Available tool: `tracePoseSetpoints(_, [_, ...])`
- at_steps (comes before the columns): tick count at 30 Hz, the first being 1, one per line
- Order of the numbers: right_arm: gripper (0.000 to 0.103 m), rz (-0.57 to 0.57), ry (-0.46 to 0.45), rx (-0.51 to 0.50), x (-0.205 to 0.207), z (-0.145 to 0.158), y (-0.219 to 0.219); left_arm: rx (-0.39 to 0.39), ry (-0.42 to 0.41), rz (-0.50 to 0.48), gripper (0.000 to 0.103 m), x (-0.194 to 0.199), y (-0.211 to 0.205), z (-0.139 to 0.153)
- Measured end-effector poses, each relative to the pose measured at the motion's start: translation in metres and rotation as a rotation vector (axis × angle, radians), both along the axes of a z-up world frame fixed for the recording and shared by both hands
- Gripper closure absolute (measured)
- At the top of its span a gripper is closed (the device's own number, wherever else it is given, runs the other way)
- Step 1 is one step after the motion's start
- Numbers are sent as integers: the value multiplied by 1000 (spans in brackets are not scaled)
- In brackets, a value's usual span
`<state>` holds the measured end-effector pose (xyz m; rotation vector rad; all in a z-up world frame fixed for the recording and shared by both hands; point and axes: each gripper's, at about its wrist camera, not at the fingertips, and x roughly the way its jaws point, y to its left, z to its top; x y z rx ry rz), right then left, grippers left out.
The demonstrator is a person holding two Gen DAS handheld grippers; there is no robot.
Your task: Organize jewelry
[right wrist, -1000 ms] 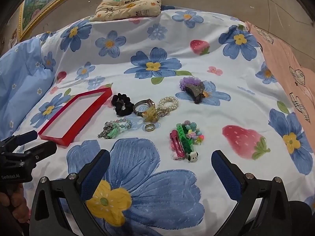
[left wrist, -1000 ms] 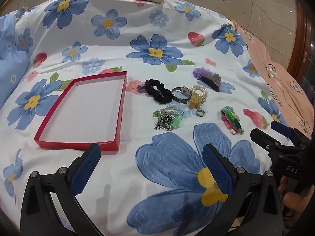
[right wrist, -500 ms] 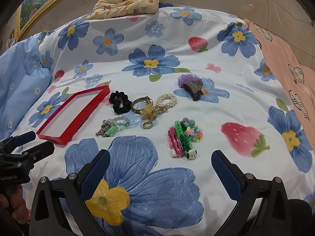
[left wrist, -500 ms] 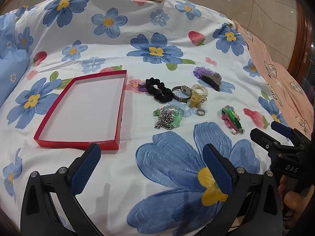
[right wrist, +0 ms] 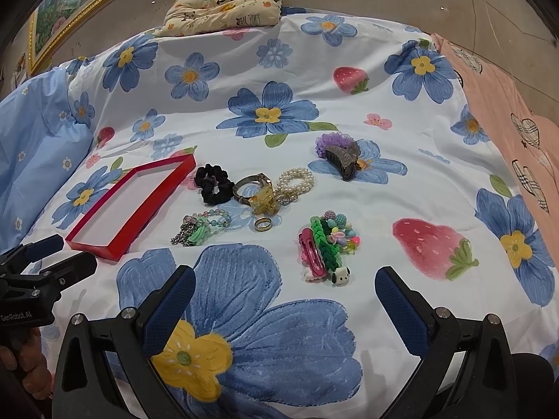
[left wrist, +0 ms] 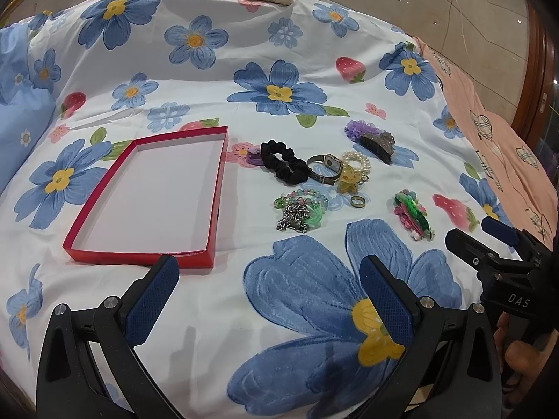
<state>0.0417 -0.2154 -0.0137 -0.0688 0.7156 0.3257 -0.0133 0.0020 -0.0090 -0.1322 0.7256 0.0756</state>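
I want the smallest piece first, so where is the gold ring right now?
The ring lies loose on the bedspread mid-frame in the right wrist view, just below the yellow clip, between the green bead bracelet and the hair-clip pile.

Under me spreads a white bedsheet [left wrist: 216,321] printed with big blue flowers and red strawberries, covering most of the bed. At its far edge I see a small cream pillow [right wrist: 223,7] with panda and fruit prints, to my left a pale blue cover [right wrist: 38,146] with tiny white flowers, and to my right a pink blanket [right wrist: 517,132] with plaid hearts. Beyond the bed lies a tan tiled floor [left wrist: 436,3], and a gold-framed painting [right wrist: 66,10] stands at the far left.
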Motion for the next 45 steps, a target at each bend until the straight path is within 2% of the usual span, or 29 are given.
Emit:
tracePoseSetpoints(29, [0,14,-10,18,-2,7,2,19,-17,2,0,0,-6,10])
tracePoseSetpoints(39, [0,13,15,40,7,4,-5,-48,15,-25,0,16,-2,4])
tracePoseSetpoints(45, [1,-8,46,95,23,3,-23,-49,37,-45,0,32,4,0])
